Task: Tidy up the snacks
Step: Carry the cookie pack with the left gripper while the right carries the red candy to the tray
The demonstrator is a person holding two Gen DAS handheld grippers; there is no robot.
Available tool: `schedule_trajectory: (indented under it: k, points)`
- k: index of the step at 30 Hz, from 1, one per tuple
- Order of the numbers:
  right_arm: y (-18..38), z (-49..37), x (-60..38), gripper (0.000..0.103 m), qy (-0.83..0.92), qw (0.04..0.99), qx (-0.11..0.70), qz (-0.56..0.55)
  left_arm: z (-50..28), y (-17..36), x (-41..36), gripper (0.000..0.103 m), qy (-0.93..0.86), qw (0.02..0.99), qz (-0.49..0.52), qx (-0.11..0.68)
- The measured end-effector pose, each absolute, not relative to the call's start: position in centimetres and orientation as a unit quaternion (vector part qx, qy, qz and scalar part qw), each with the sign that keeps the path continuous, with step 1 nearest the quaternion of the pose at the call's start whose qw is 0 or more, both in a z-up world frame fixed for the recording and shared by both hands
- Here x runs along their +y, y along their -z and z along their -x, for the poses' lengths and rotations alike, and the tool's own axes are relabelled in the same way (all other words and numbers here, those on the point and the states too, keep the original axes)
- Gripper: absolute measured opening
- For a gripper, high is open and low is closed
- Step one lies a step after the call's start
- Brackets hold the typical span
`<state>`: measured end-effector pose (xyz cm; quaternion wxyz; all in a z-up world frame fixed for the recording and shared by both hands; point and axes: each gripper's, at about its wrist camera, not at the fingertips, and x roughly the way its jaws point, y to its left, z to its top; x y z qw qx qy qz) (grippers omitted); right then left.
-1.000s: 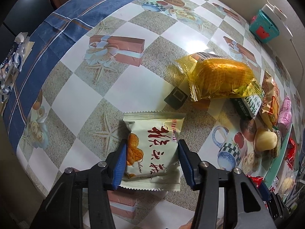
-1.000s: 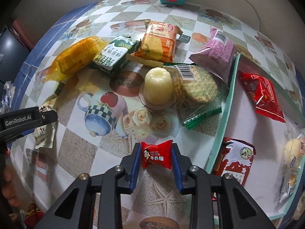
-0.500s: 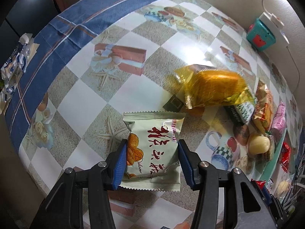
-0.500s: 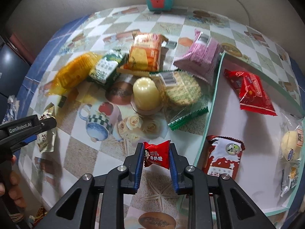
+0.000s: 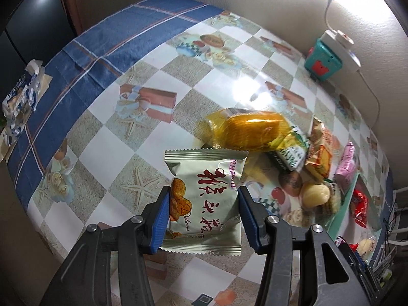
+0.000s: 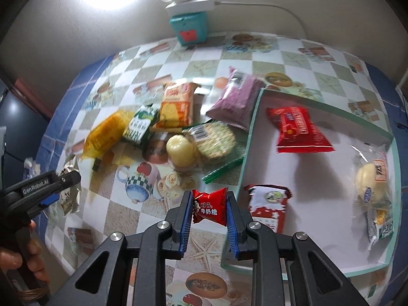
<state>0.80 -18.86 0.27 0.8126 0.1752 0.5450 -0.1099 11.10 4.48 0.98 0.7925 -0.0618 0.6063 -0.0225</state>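
My left gripper point(image 5: 202, 201) is shut on a pale green snack packet point(image 5: 206, 199) with red characters and holds it above the table. My right gripper point(image 6: 209, 206) is shut on a small red candy packet point(image 6: 210, 207), held above the table just left of the teal-rimmed tray point(image 6: 248, 148). The tray holds a red packet point(image 6: 298, 130), a red-and-white packet point(image 6: 267, 207) and clear-wrapped buns point(image 6: 372, 178). A pile of snacks lies on the table: a yellow bag point(image 6: 107, 132), a green packet point(image 6: 139, 127), an orange packet point(image 6: 176, 107), a purple packet point(image 6: 237, 99), a pudding cup point(image 6: 181, 150) and a biscuit pack point(image 6: 216, 140).
The checked tablecloth point(image 5: 142, 153) covers the table. A teal box point(image 6: 190, 26) with a white power strip on it stands by the back wall. The left gripper's body point(image 6: 38, 191) shows at the left of the right wrist view. A crumpled wrapper point(image 5: 23, 99) lies off the table's left edge.
Both grippers have risen and pulled back with their packets, so more of the table and wall shows. The right gripper has moved towards the tray.
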Motion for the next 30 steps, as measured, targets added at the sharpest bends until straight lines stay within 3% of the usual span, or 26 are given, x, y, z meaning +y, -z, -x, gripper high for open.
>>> schedule_trajectory:
  k: [14, 30]
  points:
    - [-2.3, 4.1, -27.0, 0.027, 0.203, 0.798, 0.499, -0.272, -5.0, -5.2, -8.1, 0.053, 0.157, 0.813, -0.033, 0.56]
    - [-1.7, 10.6, -34.9, 0.027, 0.29, 0.762, 0.477, -0.329, 2.4, -3.9, -20.1, 0.053, 0.272, 0.779, -0.136, 0.549]
